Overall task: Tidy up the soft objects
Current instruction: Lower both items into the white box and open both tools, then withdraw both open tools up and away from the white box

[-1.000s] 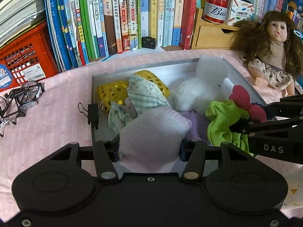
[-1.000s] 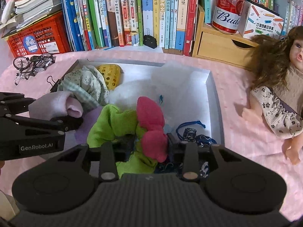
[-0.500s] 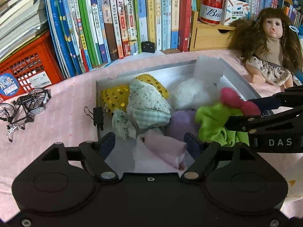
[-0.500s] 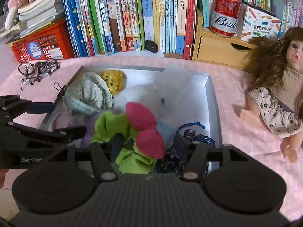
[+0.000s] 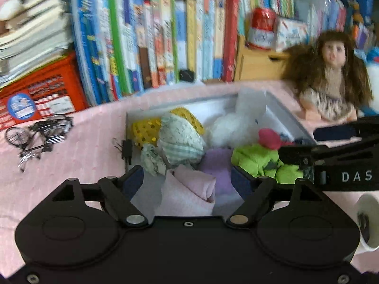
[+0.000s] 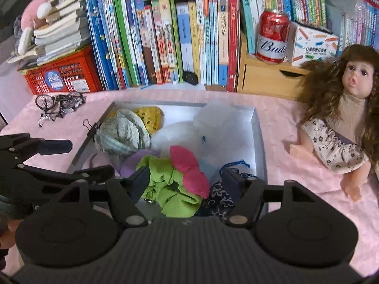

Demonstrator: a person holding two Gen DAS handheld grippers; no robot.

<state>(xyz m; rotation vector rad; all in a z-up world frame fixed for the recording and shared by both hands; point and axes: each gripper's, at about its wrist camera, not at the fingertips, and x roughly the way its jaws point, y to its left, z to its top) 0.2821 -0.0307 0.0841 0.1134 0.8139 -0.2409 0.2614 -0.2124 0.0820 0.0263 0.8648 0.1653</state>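
A shallow grey box (image 6: pixel 258 139) on the pink cloth holds several soft things. A folded pale pink cloth (image 5: pixel 187 193) lies at its near left, between the open fingers of my left gripper (image 5: pixel 187 177). A green cloth with a red-pink flower (image 6: pixel 180 177) lies at the near middle, between the open fingers of my right gripper (image 6: pixel 187 177). Neither gripper holds anything. A lilac cloth (image 5: pixel 216 165), a checked floral cloth (image 6: pixel 123 132), a yellow sequin piece (image 6: pixel 149 116), a white fluffy thing (image 6: pixel 177 135) and a dark blue patterned pouch (image 6: pixel 220 198) also lie in the box.
A doll (image 6: pixel 343 118) sits right of the box. Books (image 6: pixel 165 40), a red crate (image 6: pixel 64 75), a wooden drawer unit (image 6: pixel 267 78) with a red can (image 6: pixel 272 35) stand behind. A small model bicycle (image 6: pixel 59 104) lies left. A binder clip (image 5: pixel 125 148) grips the box's left wall.
Both grippers opened and let go: the pink cloth and the green flower cloth now lie in the box. Both grippers drew back and up from the box.
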